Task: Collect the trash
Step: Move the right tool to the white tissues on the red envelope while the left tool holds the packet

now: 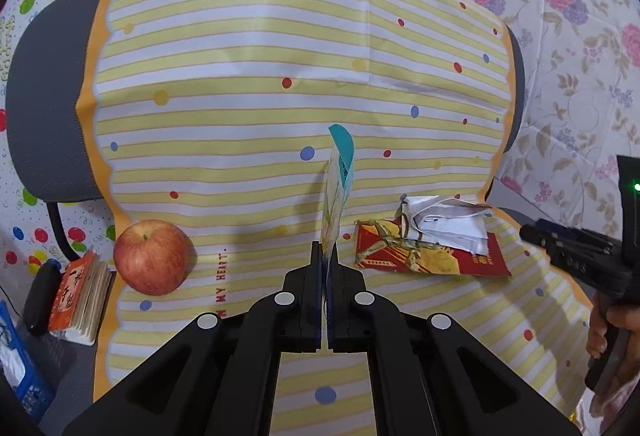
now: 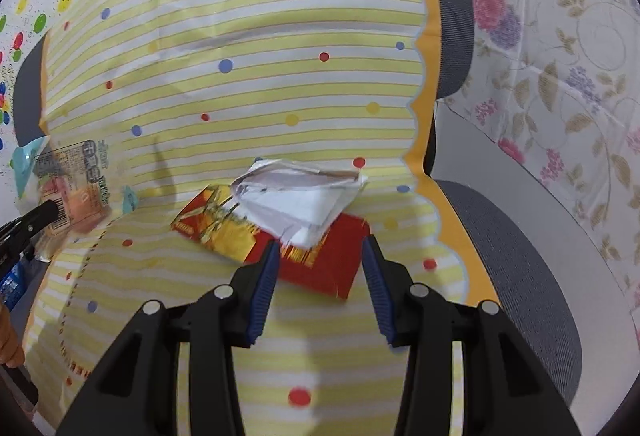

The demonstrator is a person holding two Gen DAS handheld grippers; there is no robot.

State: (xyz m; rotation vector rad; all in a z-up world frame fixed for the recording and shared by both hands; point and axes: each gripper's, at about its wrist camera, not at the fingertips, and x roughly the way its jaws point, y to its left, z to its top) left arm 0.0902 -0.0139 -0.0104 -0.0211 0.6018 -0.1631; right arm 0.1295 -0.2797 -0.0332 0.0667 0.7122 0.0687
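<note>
left wrist view: a snack wrapper (image 1: 338, 191) is held clamped in the left hand-held gripper (image 1: 325, 256), lifted off the table (image 1: 240, 115). crumpled paper (image 2: 304, 195) on a red packet (image 2: 320, 260), uncollected, lies just ahead of the half-open, empty right hand-held gripper (image 2: 320, 256).
</note>
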